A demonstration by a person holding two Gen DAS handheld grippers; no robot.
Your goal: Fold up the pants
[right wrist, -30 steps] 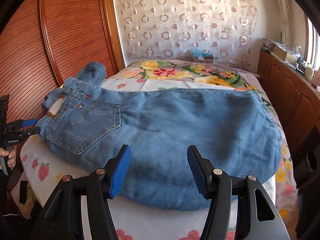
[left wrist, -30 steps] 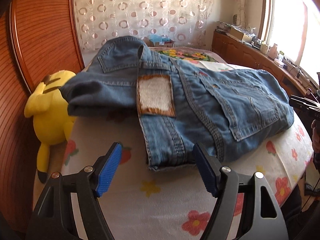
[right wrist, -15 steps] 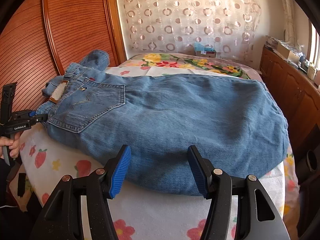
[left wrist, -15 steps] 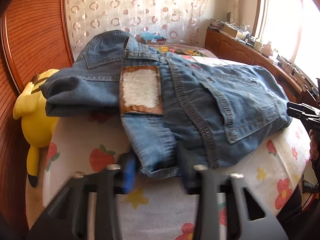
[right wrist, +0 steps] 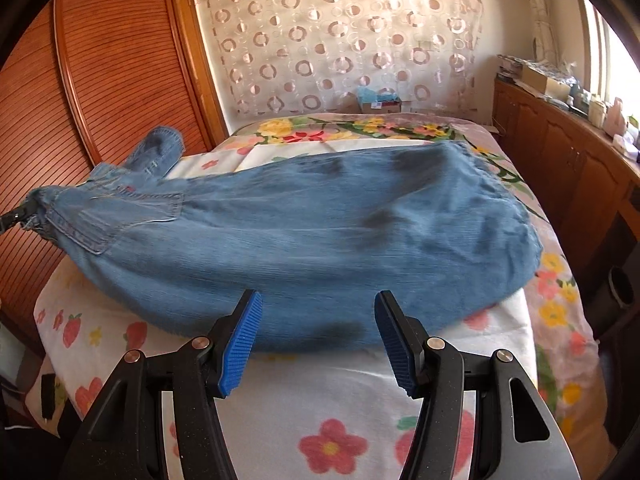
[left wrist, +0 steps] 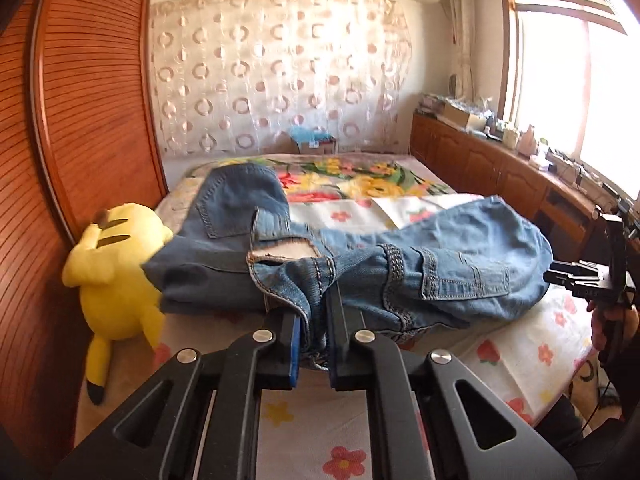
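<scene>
Blue jeans (right wrist: 320, 232) lie across the flowered bed sheet (right wrist: 332, 400), folded lengthwise, the waist at the left and the leg ends at the right. My left gripper (left wrist: 316, 308) is closing on the near waistband corner; bunched denim sits pinched between its blue pads and is lifted off the sheet. In the right wrist view that raised corner (right wrist: 40, 204) hangs at the far left. My right gripper (right wrist: 319, 300) stands open just in front of the jeans' near edge, touching nothing. The left wrist view shows it at the far right (left wrist: 580, 276), held by a hand.
A yellow plush toy (left wrist: 116, 272) leans between the bed's left side and the wooden slatted door (left wrist: 80, 120). Wooden cabinets (right wrist: 560, 168) with clutter run along the right under the window. A small box (right wrist: 378, 102) sits beyond the bed's far end.
My left gripper went from wide open to clamped on the waistband corner and rose, lifting that end of the jeans. The right gripper edged closer to the jeans' near edge, still open.
</scene>
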